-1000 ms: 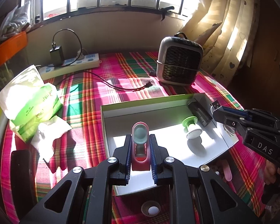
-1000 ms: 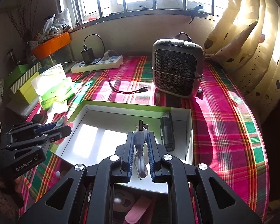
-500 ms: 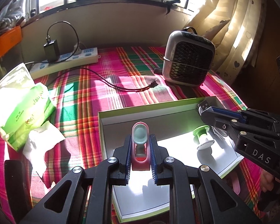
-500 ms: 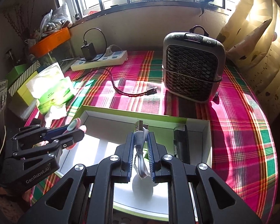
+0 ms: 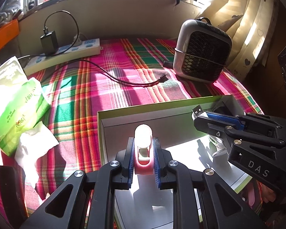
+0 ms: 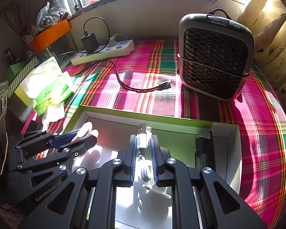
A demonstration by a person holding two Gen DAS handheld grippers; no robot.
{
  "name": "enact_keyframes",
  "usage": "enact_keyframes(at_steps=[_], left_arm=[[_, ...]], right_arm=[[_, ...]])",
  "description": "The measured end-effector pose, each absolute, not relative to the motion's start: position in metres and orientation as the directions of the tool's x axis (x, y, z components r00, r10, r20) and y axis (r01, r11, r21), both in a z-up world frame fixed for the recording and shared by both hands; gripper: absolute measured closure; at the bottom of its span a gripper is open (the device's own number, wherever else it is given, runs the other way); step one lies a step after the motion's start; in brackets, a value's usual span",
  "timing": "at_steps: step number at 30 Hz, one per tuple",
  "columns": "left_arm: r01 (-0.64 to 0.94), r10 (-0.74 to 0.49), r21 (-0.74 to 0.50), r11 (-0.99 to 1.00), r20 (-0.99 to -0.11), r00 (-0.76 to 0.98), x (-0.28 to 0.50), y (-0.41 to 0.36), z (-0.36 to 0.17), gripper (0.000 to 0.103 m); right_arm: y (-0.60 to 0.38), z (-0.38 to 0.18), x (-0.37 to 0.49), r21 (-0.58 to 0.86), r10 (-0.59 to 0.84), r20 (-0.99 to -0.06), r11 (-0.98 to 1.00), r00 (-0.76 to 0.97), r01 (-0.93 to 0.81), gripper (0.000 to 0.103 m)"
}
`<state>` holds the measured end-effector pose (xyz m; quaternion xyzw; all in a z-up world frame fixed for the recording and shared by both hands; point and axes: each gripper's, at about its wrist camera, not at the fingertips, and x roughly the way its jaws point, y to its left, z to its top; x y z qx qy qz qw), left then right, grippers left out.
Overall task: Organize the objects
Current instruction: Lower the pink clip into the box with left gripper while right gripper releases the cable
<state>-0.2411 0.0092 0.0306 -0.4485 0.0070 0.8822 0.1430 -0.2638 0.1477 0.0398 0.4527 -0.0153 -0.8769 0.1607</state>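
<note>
My left gripper (image 5: 143,152) clamped on a pink clip-like gadget (image 5: 143,148), my right gripper (image 6: 143,148) clamped on a white USB cable (image 6: 143,143), both over the green-rimmed white box (image 6: 162,117), heater (image 6: 213,57) far right

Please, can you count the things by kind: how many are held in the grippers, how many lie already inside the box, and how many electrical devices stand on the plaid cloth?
Held in a hand-held gripper: 2, pink clip, white USB cable
Inside the box: 2, black device, green-white piece
Electrical on the cloth: 2, fan, power strip
Total: 6
</note>
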Motion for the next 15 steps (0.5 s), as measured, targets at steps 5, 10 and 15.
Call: enact_keyframes(at_steps=[5, 10, 15], left_arm=[[-0.255, 0.247, -0.12, -0.959, -0.797, -0.551, -0.244, 0.009, 0.027, 0.088], [-0.251, 0.246, -0.124, -0.96, -0.8, -0.547, -0.246, 0.009, 0.025, 0.088], [-0.252, 0.247, -0.124, -0.96, -0.8, -0.547, -0.247, 0.01, 0.023, 0.088]], right_arm=[[0.146, 0.033, -0.27, 0.166, -0.287, -0.801, -0.95, -0.526, 0.265, 0.088], [0.144, 0.029, -0.273, 0.157, -0.276, -0.809, -0.952, -0.518, 0.262, 0.088], [0.143, 0.028, -0.274, 0.146, -0.266, -0.812, -0.954, -0.52, 0.26, 0.088]])
